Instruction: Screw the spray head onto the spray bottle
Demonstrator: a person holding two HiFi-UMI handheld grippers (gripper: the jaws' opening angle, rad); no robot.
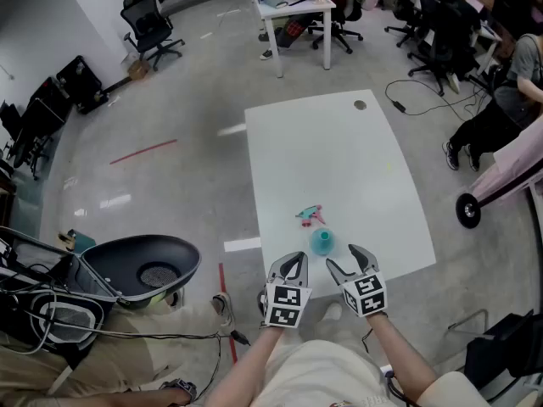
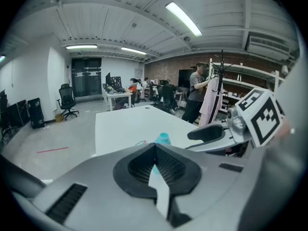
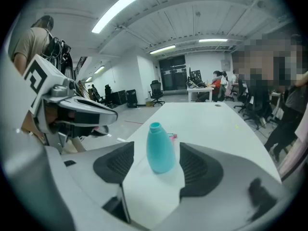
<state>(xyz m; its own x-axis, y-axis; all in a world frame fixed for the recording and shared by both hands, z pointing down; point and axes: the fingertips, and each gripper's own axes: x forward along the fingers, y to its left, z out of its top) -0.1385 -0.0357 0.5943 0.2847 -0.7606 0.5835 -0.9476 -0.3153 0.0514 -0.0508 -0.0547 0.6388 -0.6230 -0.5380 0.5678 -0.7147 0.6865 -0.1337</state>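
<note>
Teal plastic is standing out on the white table (image 1: pixel 339 151): the spray bottle (image 1: pixel 321 242) is sitting upright and capless close to the near edge, and the spray head (image 1: pixel 310 215) is lying just beyond it. The head view is showing the bottle just ahead of both grippers' tips. Only the right gripper view is revealing that the right gripper (image 1: pixel 346 259) is holding its jaws spread, the bottle framed in the gap with neither pad touching it. The left gripper view is showing the left gripper (image 1: pixel 291 261) with its jaws pressed together on nothing, the bottle peeking over them. It is also taking in a person (image 2: pixel 197 88) beside a pink garment. Grey floor is surrounding the table, with office chairs (image 1: pixel 151 28) and a desk (image 1: pixel 297 11) beyond
</note>
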